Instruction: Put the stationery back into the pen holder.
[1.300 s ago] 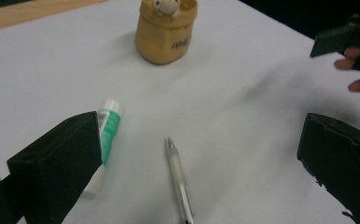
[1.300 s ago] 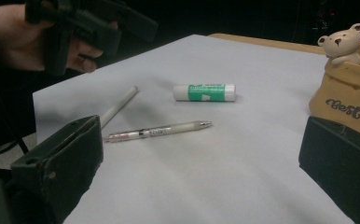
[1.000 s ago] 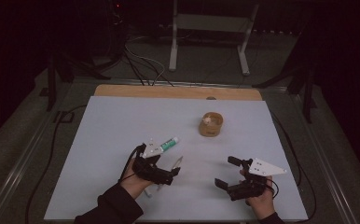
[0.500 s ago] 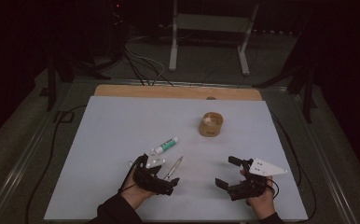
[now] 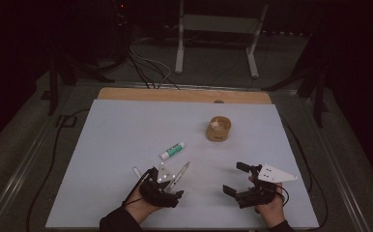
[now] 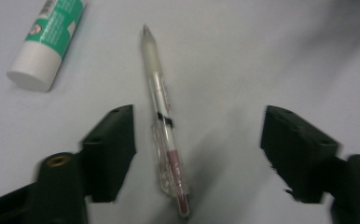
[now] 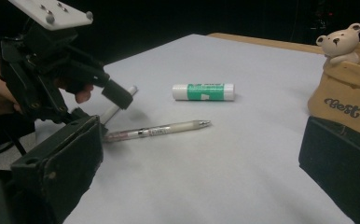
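Left gripper (image 6: 197, 154): jaws spread, straddling the pen (image 6: 163, 122), which lies flat on the table, nearer the left-hand finger (image 6: 110, 149). We should centre over the barrel, lower, then close squarely. Right gripper (image 7: 201, 172): jaws spread, idle. Glue stick (image 6: 47, 39) beyond the fingertips, label unreadable. Pot (image 7: 348, 93) reads "Best".

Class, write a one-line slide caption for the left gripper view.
Open left gripper poised over a clear pen lying on the white table, a green glue stick beside it.
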`<action>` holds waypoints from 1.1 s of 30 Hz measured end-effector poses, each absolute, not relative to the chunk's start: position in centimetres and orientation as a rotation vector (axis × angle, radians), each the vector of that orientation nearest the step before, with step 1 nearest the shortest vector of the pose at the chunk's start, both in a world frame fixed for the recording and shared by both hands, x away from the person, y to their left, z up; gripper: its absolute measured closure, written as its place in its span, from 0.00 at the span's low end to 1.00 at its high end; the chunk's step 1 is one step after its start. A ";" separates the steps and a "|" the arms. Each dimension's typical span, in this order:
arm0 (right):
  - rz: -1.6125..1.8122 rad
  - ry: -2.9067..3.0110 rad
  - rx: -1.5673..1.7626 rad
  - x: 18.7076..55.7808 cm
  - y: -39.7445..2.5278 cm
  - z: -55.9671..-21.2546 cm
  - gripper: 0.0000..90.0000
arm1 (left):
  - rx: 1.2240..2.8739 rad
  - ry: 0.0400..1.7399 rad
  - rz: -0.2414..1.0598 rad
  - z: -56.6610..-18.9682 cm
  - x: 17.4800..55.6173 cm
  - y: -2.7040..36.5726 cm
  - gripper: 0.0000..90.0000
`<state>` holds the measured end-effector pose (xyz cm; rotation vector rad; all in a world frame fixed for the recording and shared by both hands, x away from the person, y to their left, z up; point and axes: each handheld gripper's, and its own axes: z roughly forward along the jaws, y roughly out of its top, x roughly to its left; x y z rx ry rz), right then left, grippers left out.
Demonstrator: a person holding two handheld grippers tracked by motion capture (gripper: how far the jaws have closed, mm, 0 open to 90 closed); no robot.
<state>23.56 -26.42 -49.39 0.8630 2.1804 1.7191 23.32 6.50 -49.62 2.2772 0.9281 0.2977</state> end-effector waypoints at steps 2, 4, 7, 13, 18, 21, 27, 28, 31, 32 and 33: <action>1.719 2.181 0.859 23.5 -26.4 -49.4 0.00 | 2.301 0.943 0.313 -49.8 23.4 6.4 0.44; 1.718 2.182 0.859 23.5 -26.4 -49.4 0.00 | 2.311 0.952 0.316 -49.9 23.6 6.4 0.49; 1.719 2.184 0.859 23.5 -26.3 -49.4 0.00 | 2.326 0.969 0.302 -50.1 24.0 6.4 0.57; 1.717 2.186 0.858 23.5 -26.3 -49.4 0.00 | 2.348 0.947 0.286 -50.8 24.5 6.1 0.63; 1.717 2.185 0.855 23.5 -26.4 -49.4 0.00 | 2.373 0.954 0.304 -51.2 25.1 6.0 0.68; 1.718 2.185 0.857 23.5 -26.4 -49.4 0.00 | 2.380 0.949 0.294 -51.5 25.4 5.8 0.68; 1.714 2.186 0.860 23.5 -26.3 -49.4 0.00 | 2.395 0.943 0.284 -51.6 25.7 5.6 0.79; 1.714 2.186 0.860 23.5 -26.3 -49.4 0.00 | 2.395 0.945 0.281 -51.6 25.7 5.6 0.79; 1.713 2.189 0.857 23.5 -26.2 -49.4 0.00 | 2.408 0.949 0.257 -51.5 26.1 5.6 0.86; 1.713 2.189 0.857 23.5 -26.2 -49.4 0.00 | 2.408 0.949 0.257 -51.5 26.1 5.6 0.87; 1.711 2.191 0.855 23.5 -26.2 -49.4 0.00 | 2.406 0.950 0.242 -51.5 26.2 5.6 0.87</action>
